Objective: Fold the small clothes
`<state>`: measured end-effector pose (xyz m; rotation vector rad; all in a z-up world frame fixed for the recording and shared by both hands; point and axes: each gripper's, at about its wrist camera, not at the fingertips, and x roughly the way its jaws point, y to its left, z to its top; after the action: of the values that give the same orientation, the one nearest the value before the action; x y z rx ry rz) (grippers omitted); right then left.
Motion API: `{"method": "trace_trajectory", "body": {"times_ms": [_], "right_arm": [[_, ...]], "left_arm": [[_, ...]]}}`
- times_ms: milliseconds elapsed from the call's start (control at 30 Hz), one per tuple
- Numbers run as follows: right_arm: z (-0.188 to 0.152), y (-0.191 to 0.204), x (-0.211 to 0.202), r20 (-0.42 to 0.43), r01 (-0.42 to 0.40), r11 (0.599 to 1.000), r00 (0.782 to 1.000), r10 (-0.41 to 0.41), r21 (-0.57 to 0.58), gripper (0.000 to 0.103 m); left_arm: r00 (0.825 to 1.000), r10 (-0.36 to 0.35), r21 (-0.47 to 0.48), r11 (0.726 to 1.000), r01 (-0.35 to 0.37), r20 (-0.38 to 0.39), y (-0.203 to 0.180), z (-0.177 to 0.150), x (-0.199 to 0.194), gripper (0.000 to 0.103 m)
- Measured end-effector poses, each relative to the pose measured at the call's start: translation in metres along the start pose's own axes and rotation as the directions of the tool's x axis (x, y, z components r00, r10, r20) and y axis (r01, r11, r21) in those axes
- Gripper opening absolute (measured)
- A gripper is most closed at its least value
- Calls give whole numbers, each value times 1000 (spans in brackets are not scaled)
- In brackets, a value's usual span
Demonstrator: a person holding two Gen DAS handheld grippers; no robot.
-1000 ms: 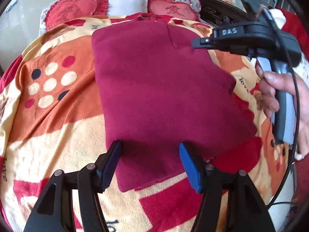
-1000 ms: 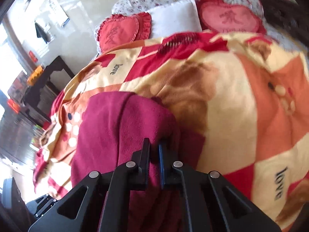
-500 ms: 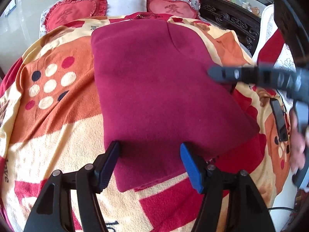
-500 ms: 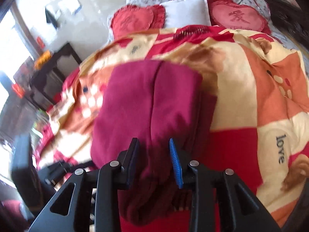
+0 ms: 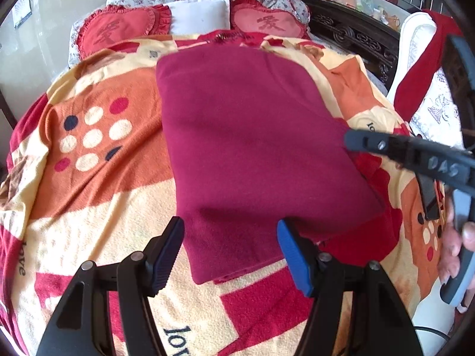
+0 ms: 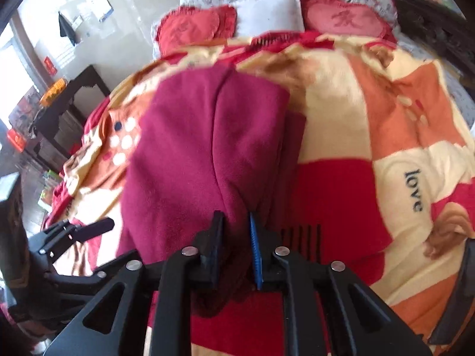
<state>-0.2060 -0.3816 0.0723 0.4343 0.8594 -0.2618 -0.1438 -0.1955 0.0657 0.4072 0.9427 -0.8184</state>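
Note:
A dark red fleece garment lies folded on a patterned blanket on a bed. My left gripper is open, with its fingers on either side of the garment's near edge. My right gripper has its jaws closed narrowly on a bunched fold at the garment's near edge. The right gripper also shows in the left wrist view, at the garment's right side. The left gripper shows in the right wrist view, at the lower left.
Two red heart cushions and a white pillow lie at the head of the bed. A dark carved bed frame and a white chair with a red cloth stand to the right. A dark side table stands to the left.
My right gripper let go of the garment, opened, moved down to its near edge and closed on a fold there. My left gripper stayed open at the near edge.

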Motion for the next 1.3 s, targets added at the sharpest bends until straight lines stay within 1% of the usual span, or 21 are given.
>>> {"method": "trace_trajectory", "body": {"times_ms": [67, 133, 233, 333, 433, 467, 500, 533, 700, 733, 800, 833, 900, 933, 967, 1000, 1100, 1233, 1300], "right_arm": [[4, 7, -12, 55, 0, 1000, 998, 0, 0, 8], [6, 12, -17, 76, -8, 1000, 997, 9, -10, 14], [8, 18, -9, 57, -2, 999, 998, 3, -33, 15], [3, 13, 4, 39, 12, 999, 999, -11, -31, 14], [-10, -4, 24, -14, 62, 998, 998, -63, -8, 14], [-14, -9, 29, -28, 59, 998, 998, -59, 5, 14], [-20, -16, 35, -42, 39, 999, 998, -37, 29, 14], [-22, -18, 36, -38, 30, 999, 999, -28, 38, 14], [-19, -18, 32, -44, 27, 999, 999, -26, 19, 15], [-17, -18, 30, -39, 15, 1000, 999, -14, 24, 16], [-15, -21, 25, -28, -24, 998, 999, 26, 55, 20], [-14, -24, 23, -18, -50, 995, 998, 52, 81, 22], [-9, -33, 16, 15, -94, 988, 996, 93, 126, 29], [-7, -37, 14, 32, -108, 984, 994, 104, 143, 35], [-6, -39, 13, 38, -111, 982, 994, 107, 150, 38], [-3, -41, 13, 40, -112, 981, 993, 107, 157, 38], [1, -38, 13, 35, -105, 983, 994, 100, 151, 39], [8, -27, 6, 69, -90, 990, 994, 83, 106, 39], [14, -29, 9, 71, -90, 987, 994, 81, 131, 39]], "left_arm": [[1000, 6, -2, 1000, -6, 7, 1, 3, -2, 69], [1000, 10, -8, 1000, -10, 11, 2, 5, -3, 69], [1000, 17, -19, 1000, -16, 9, 5, 7, -1, 69], [1000, 21, -22, 1000, -21, 5, 5, 7, 2, 69], [1000, 20, -28, 999, -20, -1, 7, 8, 7, 69], [1000, 18, -31, 999, -18, -5, 7, 8, 9, 69], [1000, 15, -34, 999, -15, -7, 8, 8, 11, 69], [1000, 12, -37, 999, -13, -10, 9, 9, 13, 69], [1000, -11, -61, 998, 10, -16, 16, 12, 17, 70], [1000, -18, -66, 998, 17, -14, 18, 13, 18, 71], [999, -39, -81, 996, 38, -11, 23, 14, 19, 74], [998, -70, -99, 993, 68, -9, 27, 16, 19, 75], [994, -113, -146, 983, 111, -10, 36, 20, 21, 77], [992, -129, -173, 977, 126, -9, 42, 22, 22, 80], [990, -138, -191, 972, 134, -6, 45, 24, 23, 81], [990, -142, -203, 969, 138, -3, 48, 25, 23, 81], [991, -131, -205, 970, 129, 4, 50, 28, 22, 81], [991, -133, -209, 969, 131, 5, 49, 29, 23, 82], [990, -138, -211, 968, 136, 6, 49, 27, 23, 82]]}}
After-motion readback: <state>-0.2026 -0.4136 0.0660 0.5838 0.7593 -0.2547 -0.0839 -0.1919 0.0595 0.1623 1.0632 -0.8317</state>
